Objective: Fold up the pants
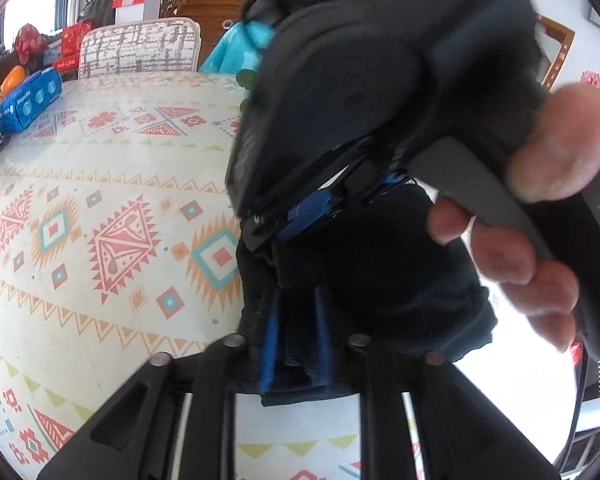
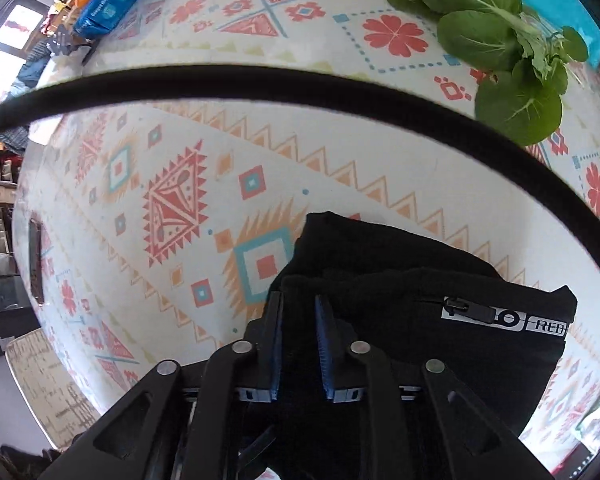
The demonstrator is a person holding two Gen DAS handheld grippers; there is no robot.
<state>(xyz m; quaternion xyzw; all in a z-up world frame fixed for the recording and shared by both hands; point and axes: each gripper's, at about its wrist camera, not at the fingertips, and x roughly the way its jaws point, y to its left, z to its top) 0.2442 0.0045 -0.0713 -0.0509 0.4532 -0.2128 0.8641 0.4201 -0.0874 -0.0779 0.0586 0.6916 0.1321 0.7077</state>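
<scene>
Black pants (image 2: pixel 400 280) lie on a cream tablecloth (image 2: pixel 340 128) with red-orange-teal geometric patterning.

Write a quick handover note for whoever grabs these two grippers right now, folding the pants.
Left gripper: jaws narrow, black pants fabric between the pads, apparently pinched.
Right gripper: the same, closed on a fabric edge left of the zip pocket with the RED label.
Pants: bunched in a dark heap on the patterned tablecloth, near the table's front; the right gripper sits just beyond the left one, a hand on its handle.
Nearby: leafy greens at the far side, a blue packet at the far left.
Done: both grips look set.
Left: make the fold, lay flat, release.
</scene>
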